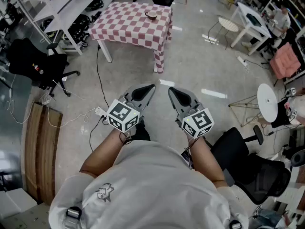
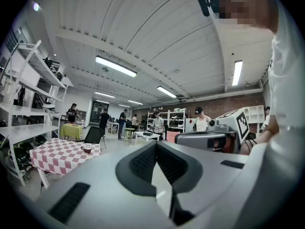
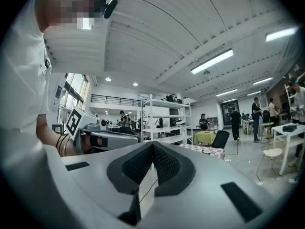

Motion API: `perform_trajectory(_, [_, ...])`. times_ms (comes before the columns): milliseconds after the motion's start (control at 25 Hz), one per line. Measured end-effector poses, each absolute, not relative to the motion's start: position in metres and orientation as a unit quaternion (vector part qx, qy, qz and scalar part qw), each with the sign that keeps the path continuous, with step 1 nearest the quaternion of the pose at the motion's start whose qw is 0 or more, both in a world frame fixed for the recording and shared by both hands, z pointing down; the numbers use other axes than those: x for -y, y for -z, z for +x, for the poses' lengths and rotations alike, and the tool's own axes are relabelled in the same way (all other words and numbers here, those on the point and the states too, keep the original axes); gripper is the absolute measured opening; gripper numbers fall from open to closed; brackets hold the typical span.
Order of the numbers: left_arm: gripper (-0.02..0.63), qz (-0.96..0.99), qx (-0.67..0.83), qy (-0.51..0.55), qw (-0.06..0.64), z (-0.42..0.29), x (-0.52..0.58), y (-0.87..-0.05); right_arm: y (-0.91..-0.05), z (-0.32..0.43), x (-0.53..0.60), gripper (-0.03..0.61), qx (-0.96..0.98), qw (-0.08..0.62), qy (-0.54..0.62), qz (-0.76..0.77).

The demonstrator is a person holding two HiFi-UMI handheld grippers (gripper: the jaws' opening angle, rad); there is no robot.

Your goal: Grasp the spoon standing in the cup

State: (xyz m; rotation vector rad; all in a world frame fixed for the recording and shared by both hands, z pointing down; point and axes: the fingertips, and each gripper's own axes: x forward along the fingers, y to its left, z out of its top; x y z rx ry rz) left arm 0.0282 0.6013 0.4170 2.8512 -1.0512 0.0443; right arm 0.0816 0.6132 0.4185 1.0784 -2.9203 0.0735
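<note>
A small brown cup (image 1: 151,15) stands on a table with a pink-and-white checked cloth (image 1: 128,25), far ahead of me across the floor. The spoon in it is too small to make out. The left gripper view shows the same cup (image 2: 86,149) at the left, and the right gripper view shows the cup (image 3: 207,151) at the right. My left gripper (image 1: 150,87) and right gripper (image 1: 171,90) are held side by side in front of my chest, pointing toward the table. Both are shut with nothing between the jaws. In their own views the left gripper (image 2: 156,144) and right gripper (image 3: 152,143) have pads meeting.
A black office chair (image 1: 33,61) and white shelving (image 1: 57,8) stand left of the table. Cables (image 1: 97,75) trail over the floor. Another black chair (image 1: 248,163) is by my right side, with white tables (image 1: 252,20) and a round stool (image 1: 268,101) further right. People stand far back.
</note>
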Motion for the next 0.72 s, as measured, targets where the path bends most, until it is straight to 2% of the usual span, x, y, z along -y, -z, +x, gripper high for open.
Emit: perform_trajectory(720, [0.014,0.934,0.355,-0.005,0.050,0.001,-0.539,-0.416,-0.420,0.058,-0.554,0.031,0.937,0.000,-0.035,0.347])
